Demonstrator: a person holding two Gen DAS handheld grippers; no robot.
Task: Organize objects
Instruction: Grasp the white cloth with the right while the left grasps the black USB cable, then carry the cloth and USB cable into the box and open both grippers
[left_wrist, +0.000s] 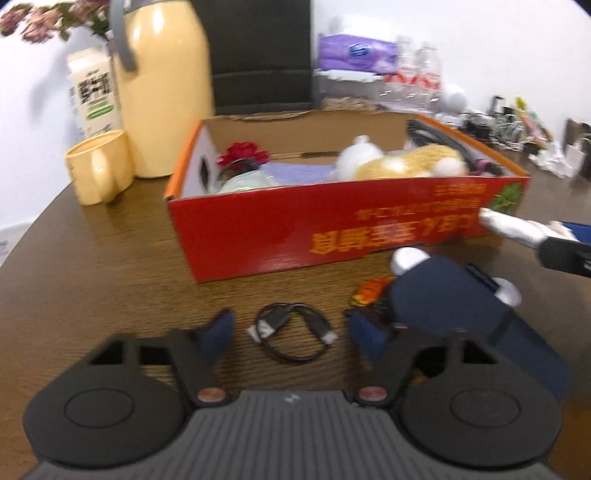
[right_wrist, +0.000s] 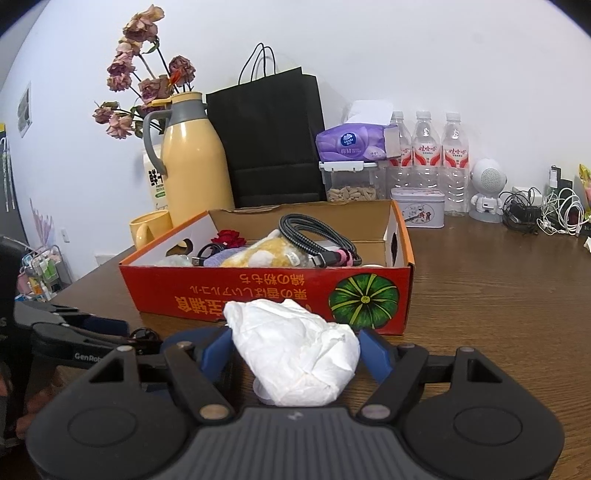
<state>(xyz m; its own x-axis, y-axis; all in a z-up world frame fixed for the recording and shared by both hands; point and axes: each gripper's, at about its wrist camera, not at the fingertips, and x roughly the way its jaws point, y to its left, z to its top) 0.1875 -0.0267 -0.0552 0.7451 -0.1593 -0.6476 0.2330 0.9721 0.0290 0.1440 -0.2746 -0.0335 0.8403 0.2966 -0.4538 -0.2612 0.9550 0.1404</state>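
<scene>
Coiled cable (left_wrist: 291, 334) flat on table (left_wrist: 110, 266), plugs toward left claw (left_wrist: 291, 332)

We see a dark wood-grain surface (right_wrist: 480, 295). Centre frame, red cardboard box (right_wrist: 258, 295) sits on it. Behind it, upper left: yellow mug (right_wrist: 146, 227), yellow thermos jug (right_wrist: 195, 173), black paper bag (right_wrist: 269, 147). Upper right: clear lidded container (right_wrist: 351, 181), small tin (right_wrist: 421, 208), three water bottles (right_wrist: 428, 155), white robot figure (right_wrist: 487, 188), tangled chargers (right_wrist: 546, 214). In the left wrist view, lower centre: coiled black cable (left_wrist: 291, 332), orange wrapper (left_wrist: 371, 291) just right of it.
</scene>
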